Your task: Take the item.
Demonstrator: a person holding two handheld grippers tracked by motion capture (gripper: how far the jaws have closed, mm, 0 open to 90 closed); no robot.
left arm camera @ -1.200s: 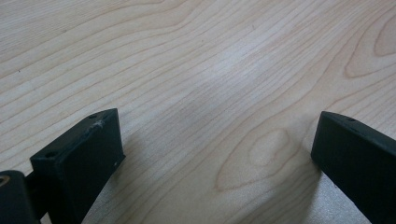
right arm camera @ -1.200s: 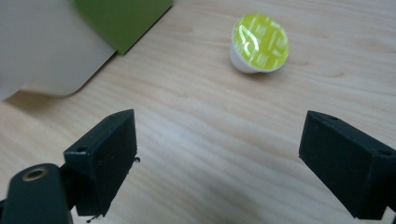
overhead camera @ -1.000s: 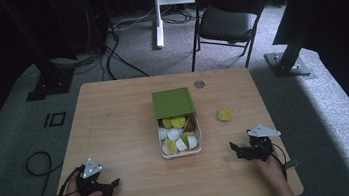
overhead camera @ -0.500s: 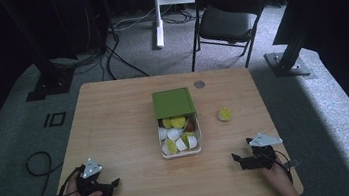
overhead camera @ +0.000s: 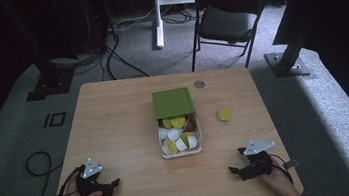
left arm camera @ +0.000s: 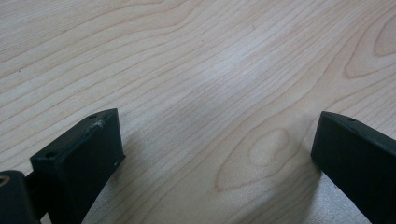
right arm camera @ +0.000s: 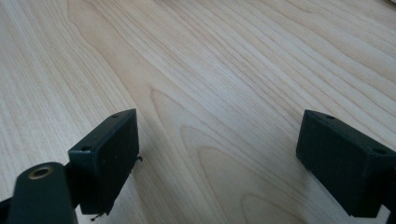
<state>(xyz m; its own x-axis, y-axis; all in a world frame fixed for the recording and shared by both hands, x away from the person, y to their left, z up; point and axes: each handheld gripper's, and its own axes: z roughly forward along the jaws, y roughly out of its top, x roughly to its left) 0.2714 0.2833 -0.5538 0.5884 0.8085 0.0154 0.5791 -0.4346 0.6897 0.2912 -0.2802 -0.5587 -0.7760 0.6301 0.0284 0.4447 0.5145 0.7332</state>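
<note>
My left gripper [overhead camera: 112,185] rests on the wooden table [overhead camera: 115,120] near its front left corner, held by a hand. Its jaws stand wide apart over bare wood in the left gripper view [left arm camera: 215,135]. My right gripper [overhead camera: 235,170] lies near the front right corner and points left. It is open, with only wood grain between its pads [right arm camera: 219,135], and its jaws have just been closing slightly. At the table's middle sits a white tray [overhead camera: 163,152] holding several yellow and white pieces, with a green lid [overhead camera: 173,102] over its far half.
A single yellow-green piece [overhead camera: 224,114] lies to the right of the tray. A small grey disc [overhead camera: 199,84] sits near the far edge. Beyond the table stands a black folding chair [overhead camera: 225,18], and cables run across the floor at the left.
The right gripper has drifted a little toward the near edge of the table. The left gripper, the tray and the loose piece have not moved.
</note>
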